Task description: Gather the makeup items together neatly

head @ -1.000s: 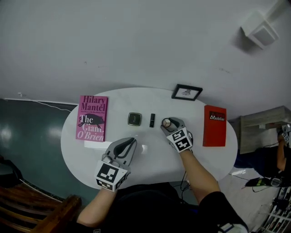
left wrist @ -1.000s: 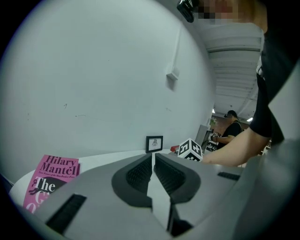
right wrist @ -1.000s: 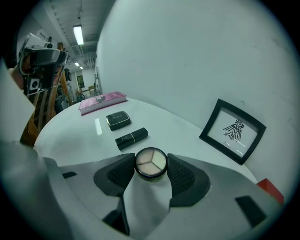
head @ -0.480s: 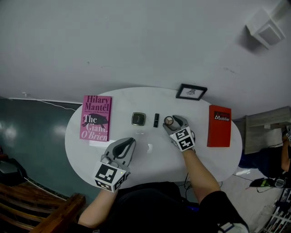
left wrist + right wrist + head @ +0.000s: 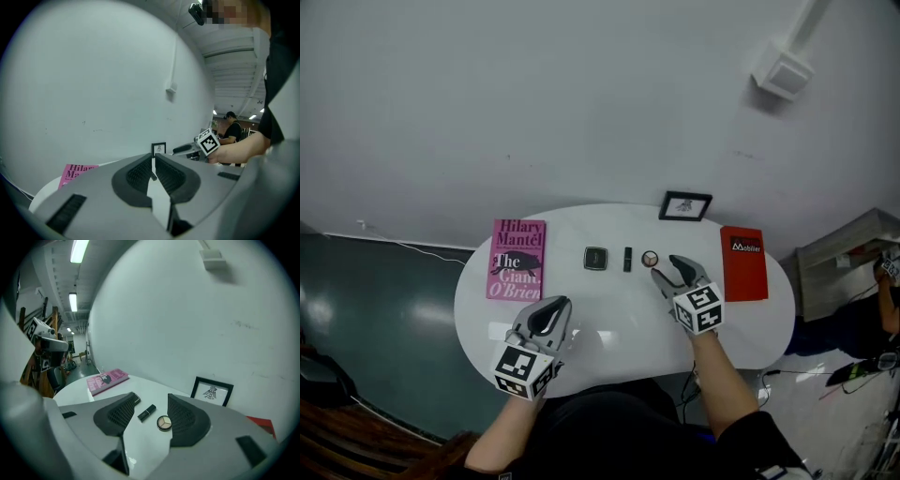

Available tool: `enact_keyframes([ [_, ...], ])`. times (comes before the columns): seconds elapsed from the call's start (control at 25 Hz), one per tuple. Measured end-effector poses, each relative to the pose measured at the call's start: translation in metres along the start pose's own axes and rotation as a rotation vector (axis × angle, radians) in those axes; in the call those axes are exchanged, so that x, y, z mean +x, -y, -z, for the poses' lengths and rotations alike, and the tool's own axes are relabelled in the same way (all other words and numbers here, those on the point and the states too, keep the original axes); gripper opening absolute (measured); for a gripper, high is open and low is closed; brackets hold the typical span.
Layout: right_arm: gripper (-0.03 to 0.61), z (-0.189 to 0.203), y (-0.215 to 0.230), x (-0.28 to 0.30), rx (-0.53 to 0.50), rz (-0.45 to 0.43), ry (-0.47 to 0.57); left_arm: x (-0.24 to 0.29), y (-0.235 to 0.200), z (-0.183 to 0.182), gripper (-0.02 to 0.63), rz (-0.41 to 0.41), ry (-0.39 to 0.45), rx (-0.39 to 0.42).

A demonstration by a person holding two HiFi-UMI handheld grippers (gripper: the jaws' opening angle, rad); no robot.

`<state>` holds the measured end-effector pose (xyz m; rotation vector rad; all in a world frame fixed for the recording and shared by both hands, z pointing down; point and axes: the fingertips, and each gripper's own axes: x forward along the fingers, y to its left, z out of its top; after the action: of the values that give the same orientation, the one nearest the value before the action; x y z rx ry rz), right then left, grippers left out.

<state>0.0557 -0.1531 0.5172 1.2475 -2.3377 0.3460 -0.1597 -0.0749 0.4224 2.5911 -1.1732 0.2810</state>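
Note:
Three makeup items lie in a row on the white table [image 5: 614, 323]: a square dark compact [image 5: 596, 258], a black lipstick [image 5: 627, 259] and a round compact [image 5: 650, 258]. My right gripper [image 5: 666, 267] hovers just behind the round compact, open and empty. In the right gripper view the round compact [image 5: 164, 423] and lipstick [image 5: 146, 413] show between the spread jaws of the right gripper [image 5: 151, 398], and the square compact [image 5: 135, 398] peeks from behind the left jaw. My left gripper [image 5: 557, 304] is shut over the table's near left side, holding nothing; its view shows that gripper [image 5: 153, 160] with jaws together.
A pink book [image 5: 517, 259] lies at the table's left, a red book [image 5: 743, 263] at its right. A small framed picture [image 5: 684, 205] leans on the wall behind the items. A person stands in the room's background [image 5: 230, 129].
My right gripper has let go of the round compact and lifted back from it; the compact now lies beside the lipstick. The left gripper has shifted a little, still shut.

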Motion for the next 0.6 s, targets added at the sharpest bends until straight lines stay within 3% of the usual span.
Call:
enact_keyframes([
  [0.36, 0.177, -0.084, -0.071, -0.093, -0.004, 0.003, 0.225, -0.051, -0.002, -0.017, 0.031, 0.061, 0.016, 0.115],
  [0.6, 0.114, -0.125, -0.1, -0.134, 0.008, -0.026, 0.326, -0.068, 0.008, -0.045, 0.031, 0.076, 0.053, 0.104],
])
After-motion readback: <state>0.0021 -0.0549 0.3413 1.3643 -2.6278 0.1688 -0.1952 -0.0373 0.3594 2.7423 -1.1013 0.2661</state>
